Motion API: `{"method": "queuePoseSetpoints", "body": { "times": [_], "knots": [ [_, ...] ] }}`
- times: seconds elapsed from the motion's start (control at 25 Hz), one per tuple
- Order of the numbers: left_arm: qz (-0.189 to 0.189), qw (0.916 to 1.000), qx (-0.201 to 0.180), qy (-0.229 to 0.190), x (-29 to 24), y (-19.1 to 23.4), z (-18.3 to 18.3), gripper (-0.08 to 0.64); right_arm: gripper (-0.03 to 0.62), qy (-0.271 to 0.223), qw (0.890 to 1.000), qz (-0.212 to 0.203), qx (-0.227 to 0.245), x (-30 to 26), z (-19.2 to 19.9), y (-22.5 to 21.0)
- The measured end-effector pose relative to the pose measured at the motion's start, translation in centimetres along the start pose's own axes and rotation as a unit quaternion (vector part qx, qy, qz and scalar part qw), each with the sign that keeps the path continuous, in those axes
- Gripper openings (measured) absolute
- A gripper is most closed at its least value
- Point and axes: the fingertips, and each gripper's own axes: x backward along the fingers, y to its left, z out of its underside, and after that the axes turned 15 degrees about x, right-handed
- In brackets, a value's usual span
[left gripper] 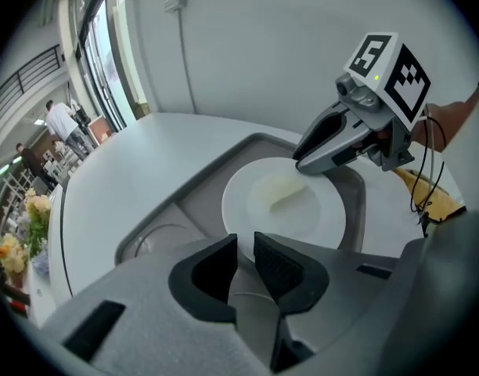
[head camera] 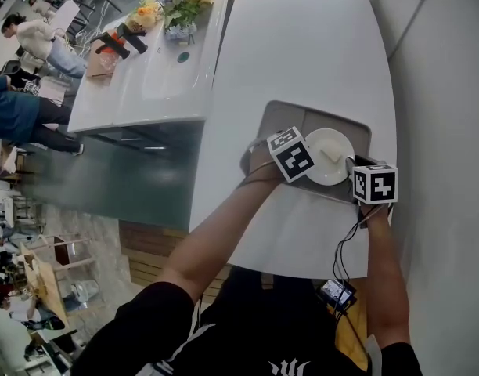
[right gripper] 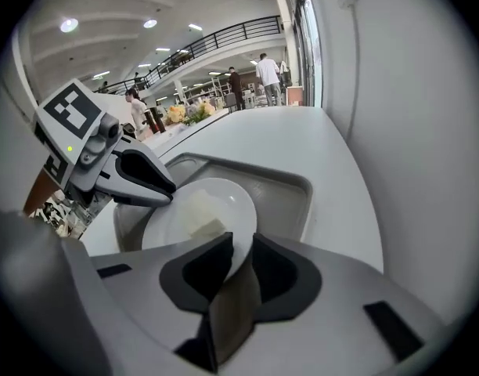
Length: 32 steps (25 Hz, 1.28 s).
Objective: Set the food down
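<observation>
A white plate (head camera: 329, 157) with a pale piece of food (left gripper: 282, 193) rests in a grey tray (head camera: 280, 117) on the white table (head camera: 302, 45). My left gripper (left gripper: 246, 251) is shut on the plate's near-left rim. In the right gripper view that gripper's tips (right gripper: 171, 194) reach over the plate (right gripper: 200, 218) from the left. My right gripper (right gripper: 241, 251) stands at the plate's opposite rim. The thin edge runs between its jaws with a gap beside the pads, so it is open. The left gripper view shows my right gripper (left gripper: 300, 163) at the far side of the plate (left gripper: 302, 218).
The tray (right gripper: 298, 190) lies near the table's front edge, close to a grey wall (head camera: 451, 92) on the right. A second white table (head camera: 145, 84) with flowers (head camera: 185, 6) stands to the left, across a gap. People sit and stand beyond it.
</observation>
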Motion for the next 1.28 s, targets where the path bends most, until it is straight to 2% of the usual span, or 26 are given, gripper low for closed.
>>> {"method": "queuePoseSetpoints", "body": {
  "times": [0.08, 0.12, 0.2, 0.24, 0.32, 0.36, 0.4, 0.48, 0.52, 0.56, 0.64, 0.76, 0.92, 1.12, 1.28],
  "knots": [
    [-0.01, 0.9997, -0.02, -0.014, 0.1, 0.3, -0.1, 0.049, 0.064, -0.023, 1.0, 0.019, 0.001, 0.4, -0.7, -0.8],
    [-0.019, 0.999, -0.028, -0.027, 0.3, 0.6, 0.0, 0.049, 0.031, -0.047, 0.998, 0.033, 0.0, 1.2, -1.2, -1.4],
    [-0.039, 0.9961, -0.031, -0.073, 1.8, 1.4, 0.7, 0.049, 0.026, -0.125, 0.991, 0.037, -0.004, 3.9, -2.5, -1.4],
    [-0.038, 0.9934, -0.021, -0.106, 3.0, 1.5, 1.4, 0.048, 0.018, -0.175, 0.984, 0.018, -0.01, 5.7, -3.0, -0.5],
    [0.003, 0.9824, 0.034, -0.183, 6.1, 0.4, 3.5, 0.046, 0.005, -0.273, 0.96, -0.05, -0.032, 9.7, -3.6, 2.8],
    [0.041, 0.971, 0.074, -0.224, 7.7, -0.5, 4.5, 0.031, 0.005, -0.312, 0.945, -0.089, -0.045, 11.7, -3.9, 4.8],
    [0.085, 0.9537, 0.118, -0.263, 9.2, -1.4, 5.2, 0.02, 0.005, -0.344, 0.929, -0.123, -0.057, 13.4, -4.3, 6.7],
    [0.17, 0.9111, 0.195, -0.321, 11.5, -3.5, 7.0, 0.009, 0.003, -0.388, 0.904, -0.167, -0.07, 16.0, -4.8, 10.1],
    [0.198, 0.897, 0.215, -0.332, 12.3, -5.1, 8.5, 0.008, 0.003, -0.4, 0.896, -0.18, -0.07, 16.8, -4.6, 12.1],
    [0.214, 0.8914, 0.22, -0.334, 12.9, -7.0, 10.4, 0.008, 0.003, -0.405, 0.892, -0.19, -0.064, 17.4, -4.1, 14.3],
    [0.223, 0.8955, 0.201, -0.329, 14.6, -10.8, 13.6, 0.008, 0.003, -0.406, 0.889, -0.206, -0.046, 18.7, -3.0, 18.7],
    [0.247, 0.9044, 0.142, -0.317, 17.8, -15.3, 16.6, 0.008, 0.003, -0.414, 0.883, -0.219, -0.025, 21.1, -2.2, 24.1],
    [0.249, 0.9069, 0.063, -0.334, 21.6, -16.5, 18.0, 0.009, 0.003, -0.421, 0.884, -0.202, -0.012, 21.5, -2.4, 27.9],
    [0.263, 0.8993, 0.05, -0.346, 24.8, -17.1, 21.1, 0.009, 0.003, -0.419, 0.892, -0.172, -0.017, 22.7, -0.5, 32.6],
    [0.279, 0.8858, 0.051, -0.368, 26.5, -16.9, 22.8, 0.009, 0.003, -0.415, 0.895, -0.16, -0.014, 22.9, 0.1, 35.4]
  ]
}}
